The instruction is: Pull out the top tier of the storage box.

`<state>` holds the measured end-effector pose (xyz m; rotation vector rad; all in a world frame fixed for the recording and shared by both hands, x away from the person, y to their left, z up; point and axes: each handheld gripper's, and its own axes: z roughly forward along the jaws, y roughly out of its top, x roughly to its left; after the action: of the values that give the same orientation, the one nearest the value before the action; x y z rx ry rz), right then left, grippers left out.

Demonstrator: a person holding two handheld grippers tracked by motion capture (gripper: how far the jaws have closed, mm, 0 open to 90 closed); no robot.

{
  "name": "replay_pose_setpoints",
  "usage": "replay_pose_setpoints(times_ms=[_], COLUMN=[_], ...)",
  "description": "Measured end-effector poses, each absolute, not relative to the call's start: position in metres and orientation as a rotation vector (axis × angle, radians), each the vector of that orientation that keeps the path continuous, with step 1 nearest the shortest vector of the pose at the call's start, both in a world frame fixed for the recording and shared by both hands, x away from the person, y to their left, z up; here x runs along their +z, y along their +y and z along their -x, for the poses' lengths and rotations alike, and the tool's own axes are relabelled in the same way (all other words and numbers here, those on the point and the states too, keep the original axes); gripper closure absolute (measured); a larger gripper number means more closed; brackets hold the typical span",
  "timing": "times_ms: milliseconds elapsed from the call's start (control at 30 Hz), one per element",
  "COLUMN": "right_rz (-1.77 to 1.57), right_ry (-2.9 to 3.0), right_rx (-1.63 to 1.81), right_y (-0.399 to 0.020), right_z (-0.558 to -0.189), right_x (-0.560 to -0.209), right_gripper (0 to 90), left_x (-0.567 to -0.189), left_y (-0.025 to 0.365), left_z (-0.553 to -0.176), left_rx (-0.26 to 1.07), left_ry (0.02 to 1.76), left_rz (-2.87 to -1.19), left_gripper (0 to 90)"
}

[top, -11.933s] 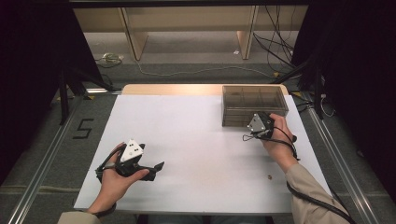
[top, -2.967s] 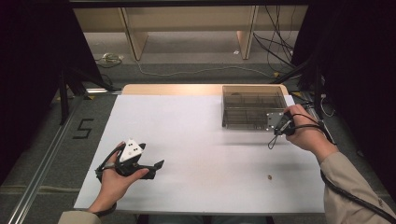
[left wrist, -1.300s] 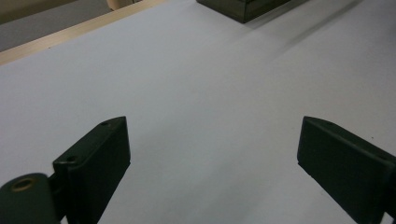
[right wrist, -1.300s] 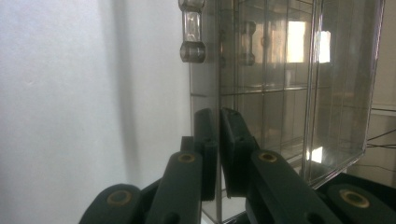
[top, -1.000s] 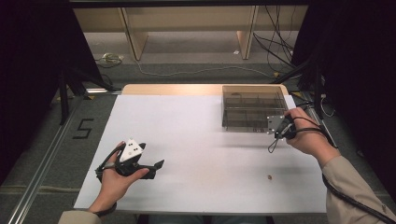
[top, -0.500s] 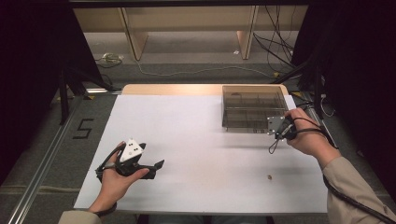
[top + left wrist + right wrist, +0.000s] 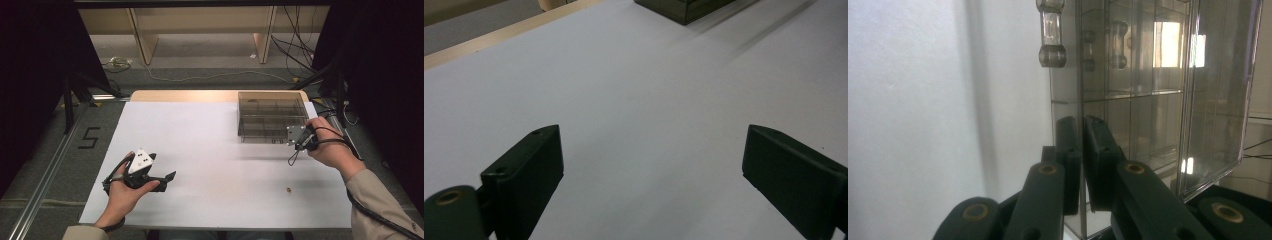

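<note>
Right tongs (image 7: 1080,165) pinched on the clear organiser box (image 7: 1128,100) wall, left tongs (image 7: 649,175) wide apart, empty, over the white worktop (image 7: 210,150)

Grey carpeted floor (image 7: 200,55), pale wooden shelving (image 7: 200,20) (cables trailing nearby), dark surroundings

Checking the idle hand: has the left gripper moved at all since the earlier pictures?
No. The left gripper sits at the same spot by the table's near-left edge.

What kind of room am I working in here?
Probably a lab recording bay, not a home: a white-topped table fenced by metal rails, black curtains on both sides, loose cables on the floor, and a "5" marked beside the table.
</note>
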<state>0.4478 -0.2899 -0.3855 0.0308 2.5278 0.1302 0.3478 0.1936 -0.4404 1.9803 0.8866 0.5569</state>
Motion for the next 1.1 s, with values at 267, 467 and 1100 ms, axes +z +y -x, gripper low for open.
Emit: replay_pose_setpoints(times_ms=[267,467,1100], right_rz=[-0.051,-0.157,-0.445], right_ry=[2.52,2.502,2.42], right_rx=[0.15,0.229,0.51], right_y=[-0.291,-0.294,-0.302], right_z=[-0.448,-0.446,-0.433], right_x=[-0.386,-0.388,-0.396], right_gripper=[85.8,79.2,53.3], left_x=[-0.44,-0.44,-0.441], left_y=[0.194,0.193,0.192], left_z=[-0.348,-0.348,-0.349], left_rx=[0.557,0.556,0.555], left_ry=[0.887,0.888,0.883], left_rz=[-1.98,-1.981,-1.981], left_gripper=[9.5,9.5,9.5])
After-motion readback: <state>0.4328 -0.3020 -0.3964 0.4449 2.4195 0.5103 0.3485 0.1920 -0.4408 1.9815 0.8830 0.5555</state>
